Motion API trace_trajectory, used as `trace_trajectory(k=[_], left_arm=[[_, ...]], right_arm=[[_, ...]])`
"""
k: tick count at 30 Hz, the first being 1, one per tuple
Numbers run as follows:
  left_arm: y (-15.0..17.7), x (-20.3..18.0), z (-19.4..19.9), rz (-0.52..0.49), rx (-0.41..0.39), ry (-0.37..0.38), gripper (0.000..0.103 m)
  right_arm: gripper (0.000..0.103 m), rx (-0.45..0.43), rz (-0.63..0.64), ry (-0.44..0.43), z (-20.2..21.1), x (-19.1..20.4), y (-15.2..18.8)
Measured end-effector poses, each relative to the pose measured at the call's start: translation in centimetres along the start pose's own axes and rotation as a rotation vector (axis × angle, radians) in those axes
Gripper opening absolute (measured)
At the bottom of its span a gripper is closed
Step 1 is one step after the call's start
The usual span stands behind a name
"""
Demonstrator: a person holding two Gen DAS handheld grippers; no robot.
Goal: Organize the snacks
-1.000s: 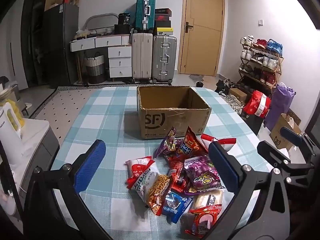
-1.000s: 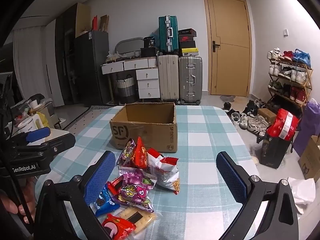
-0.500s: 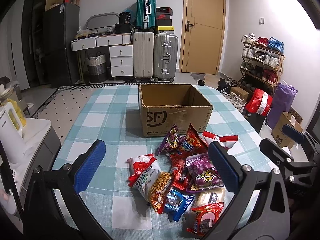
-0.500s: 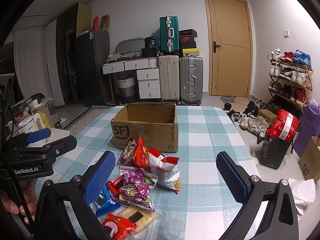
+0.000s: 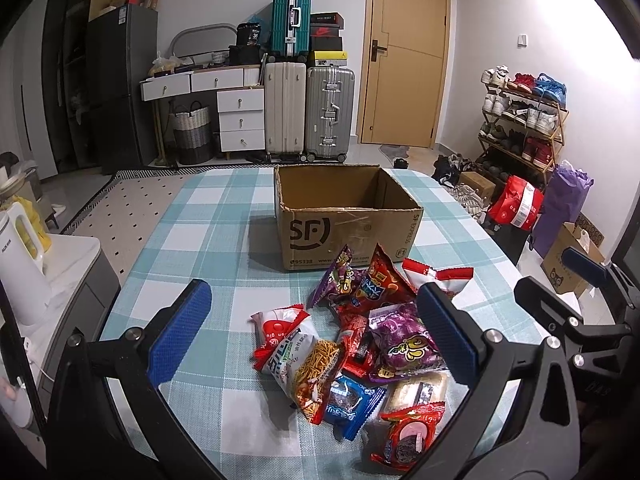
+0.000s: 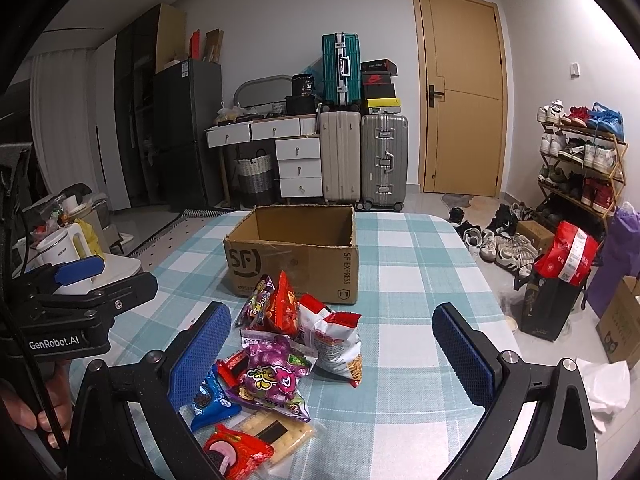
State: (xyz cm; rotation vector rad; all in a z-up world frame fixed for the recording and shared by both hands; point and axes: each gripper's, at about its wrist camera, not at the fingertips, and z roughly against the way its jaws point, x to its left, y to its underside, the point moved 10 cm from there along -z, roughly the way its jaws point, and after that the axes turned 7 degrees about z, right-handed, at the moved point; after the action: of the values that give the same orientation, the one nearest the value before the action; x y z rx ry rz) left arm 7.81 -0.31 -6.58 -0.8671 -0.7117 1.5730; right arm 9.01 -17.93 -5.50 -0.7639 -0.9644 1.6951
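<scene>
A pile of snack bags [image 5: 360, 344] lies on the checked tablecloth [image 5: 208, 240], just in front of an open empty cardboard box [image 5: 344, 220] marked SF. The pile includes a purple bag [image 5: 404, 344], a red bag [image 5: 380, 284], a noodle snack bag [image 5: 304, 364] and a blue pack [image 5: 348, 404]. My left gripper [image 5: 316, 340] is open and empty above the pile's near side. My right gripper [image 6: 332, 356] is open and empty, hovering over the pile [image 6: 288, 356] with the box [image 6: 296, 256] behind it.
A white kettle [image 5: 20, 256] stands on a cabinet left of the table. Suitcases [image 5: 308, 112], drawers and a door stand at the back. A shoe rack [image 5: 520, 120], bags and cardboard boxes sit on the floor at the right.
Both grippers have shifted slightly; the box and pile sit a little lower and larger in the left wrist view. Nothing was gripped or moved.
</scene>
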Motion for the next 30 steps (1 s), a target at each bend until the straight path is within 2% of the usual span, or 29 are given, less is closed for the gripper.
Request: trace_trajectory(k=[30], left_arm=[[0.78, -0.03, -0.39, 0.005, 0.010, -0.003, 0.102]], right_arm=[[0.103, 0.016, -0.004, -0.012, -0.70, -0.05, 0.50]])
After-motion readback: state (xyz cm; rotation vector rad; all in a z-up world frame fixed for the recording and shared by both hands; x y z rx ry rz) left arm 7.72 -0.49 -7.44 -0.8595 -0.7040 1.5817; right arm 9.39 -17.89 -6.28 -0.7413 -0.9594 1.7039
